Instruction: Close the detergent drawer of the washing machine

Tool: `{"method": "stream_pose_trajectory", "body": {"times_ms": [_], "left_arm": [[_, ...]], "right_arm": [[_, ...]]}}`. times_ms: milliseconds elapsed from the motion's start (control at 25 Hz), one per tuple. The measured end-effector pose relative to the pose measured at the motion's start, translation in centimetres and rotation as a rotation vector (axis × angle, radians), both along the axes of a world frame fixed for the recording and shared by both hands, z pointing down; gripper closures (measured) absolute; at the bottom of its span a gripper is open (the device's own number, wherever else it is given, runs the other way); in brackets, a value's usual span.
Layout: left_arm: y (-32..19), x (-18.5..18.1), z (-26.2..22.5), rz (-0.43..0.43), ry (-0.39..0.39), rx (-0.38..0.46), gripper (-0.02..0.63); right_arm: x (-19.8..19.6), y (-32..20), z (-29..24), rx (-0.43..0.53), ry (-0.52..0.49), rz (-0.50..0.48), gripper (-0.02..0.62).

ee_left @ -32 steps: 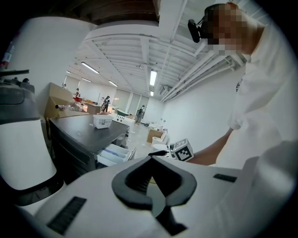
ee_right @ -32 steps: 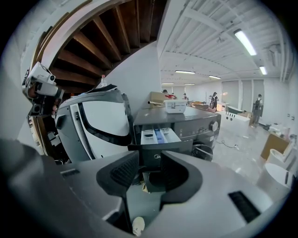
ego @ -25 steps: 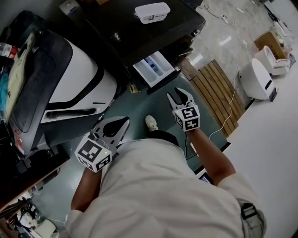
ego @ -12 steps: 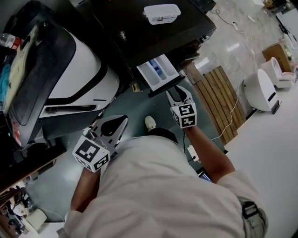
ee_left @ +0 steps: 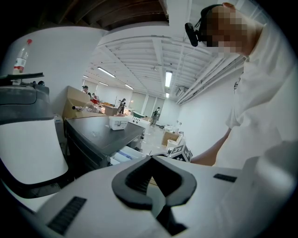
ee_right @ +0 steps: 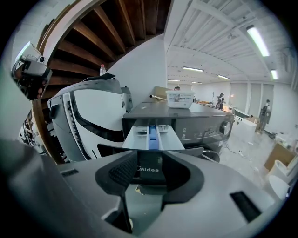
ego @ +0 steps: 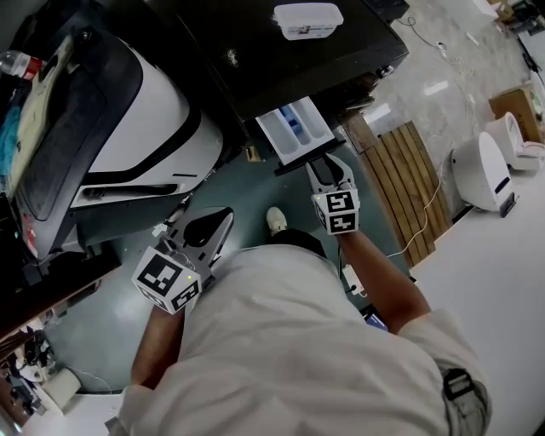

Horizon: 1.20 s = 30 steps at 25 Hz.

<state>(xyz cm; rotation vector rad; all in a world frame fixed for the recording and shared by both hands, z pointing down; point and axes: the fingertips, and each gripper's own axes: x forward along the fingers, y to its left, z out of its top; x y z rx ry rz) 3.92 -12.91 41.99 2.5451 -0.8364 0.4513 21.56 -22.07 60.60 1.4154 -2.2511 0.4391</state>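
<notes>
The dark washing machine point(ego: 281, 51) has its white detergent drawer point(ego: 296, 128) pulled out, with a blue insert inside. My right gripper point(ego: 326, 162) is open, its tips right at the drawer's dark front panel. In the right gripper view the drawer point(ee_right: 151, 135) stands straight ahead, and the panel with its brand print shows between the open jaws of the right gripper point(ee_right: 156, 162); the pads do not press on it. My left gripper point(ego: 223, 217) hangs lower left, away from the machine, shut on nothing. The left gripper point(ee_left: 151, 160) has its tips meeting.
A white lidded box point(ego: 306, 19) sits on the machine's top. A large white-and-black appliance point(ego: 128, 128) stands to the left. At the right lie a wooden slatted platform point(ego: 404, 183) and a white rounded device point(ego: 479, 170). The person's shoe point(ego: 276, 220) is on the green floor below the drawer.
My right gripper has moved up to the drawer's front panel. The left gripper has stayed about where it was.
</notes>
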Motion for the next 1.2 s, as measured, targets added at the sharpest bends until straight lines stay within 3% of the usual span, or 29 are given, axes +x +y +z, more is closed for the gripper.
{"method": "stream_pose_trajectory", "body": {"times_ms": [1200], "left_arm": [[-0.5, -0.1, 0.1, -0.072, -0.007, -0.003, 0.611]], "right_arm": [[-1.2, -2.8, -0.2, 0.021, -0.019, -0.042, 0.446]]}}
